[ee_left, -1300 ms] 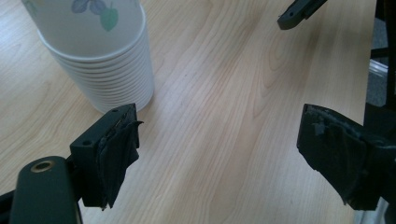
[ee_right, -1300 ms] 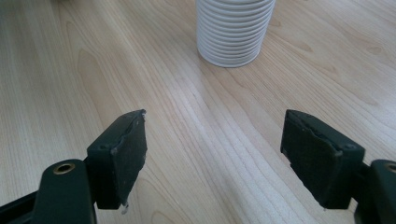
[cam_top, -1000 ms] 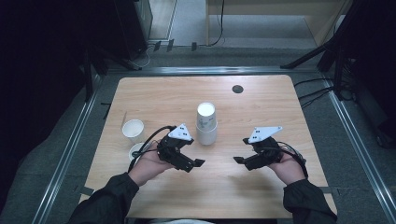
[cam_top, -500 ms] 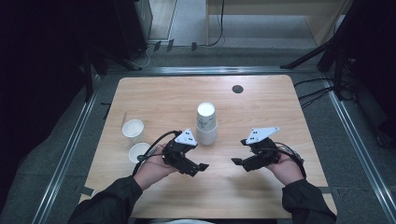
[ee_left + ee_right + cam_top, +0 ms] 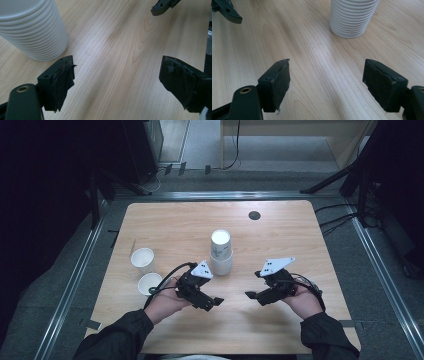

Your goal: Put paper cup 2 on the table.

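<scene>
Stack: cups nested upright on table.
Left gripper: jaws spread, empty.
Right gripper: jaws spread, empty.

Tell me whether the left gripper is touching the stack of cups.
Apart. The left gripper view shows bare wood between the left gripper and the stack of cups.

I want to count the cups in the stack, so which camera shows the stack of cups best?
The left gripper view: the stack of cups is close, its rims showing as separate ridges. The right gripper view shows the lower ridges, farther off. The high view shows it whole but small.
</scene>
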Demonstrator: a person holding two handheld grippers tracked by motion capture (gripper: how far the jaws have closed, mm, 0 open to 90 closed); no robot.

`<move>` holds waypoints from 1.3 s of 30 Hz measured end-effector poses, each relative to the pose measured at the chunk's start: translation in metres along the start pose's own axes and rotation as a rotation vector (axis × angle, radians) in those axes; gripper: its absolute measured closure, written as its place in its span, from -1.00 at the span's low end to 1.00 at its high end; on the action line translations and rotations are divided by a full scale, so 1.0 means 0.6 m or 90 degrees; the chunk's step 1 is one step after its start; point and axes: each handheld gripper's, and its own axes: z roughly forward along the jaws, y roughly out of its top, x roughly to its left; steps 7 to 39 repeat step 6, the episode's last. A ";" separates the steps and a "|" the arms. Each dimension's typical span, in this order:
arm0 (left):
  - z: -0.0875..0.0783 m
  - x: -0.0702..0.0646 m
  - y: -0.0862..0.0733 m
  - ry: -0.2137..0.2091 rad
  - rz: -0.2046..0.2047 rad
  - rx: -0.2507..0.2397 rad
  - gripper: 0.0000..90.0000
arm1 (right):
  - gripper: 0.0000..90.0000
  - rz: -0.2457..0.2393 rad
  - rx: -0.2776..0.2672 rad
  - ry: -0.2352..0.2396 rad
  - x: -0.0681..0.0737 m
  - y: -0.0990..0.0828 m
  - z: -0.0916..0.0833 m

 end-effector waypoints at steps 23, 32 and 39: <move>0.003 -0.002 -0.001 0.005 0.008 0.007 -0.71 | -0.51 -0.005 0.000 0.000 0.000 0.000 0.001; 0.003 -0.002 -0.001 0.005 0.008 0.007 -0.71 | -0.51 -0.005 0.000 0.000 0.000 0.000 0.001; 0.003 -0.002 -0.001 0.005 0.008 0.007 -0.71 | -0.51 -0.005 0.000 0.000 0.000 0.000 0.001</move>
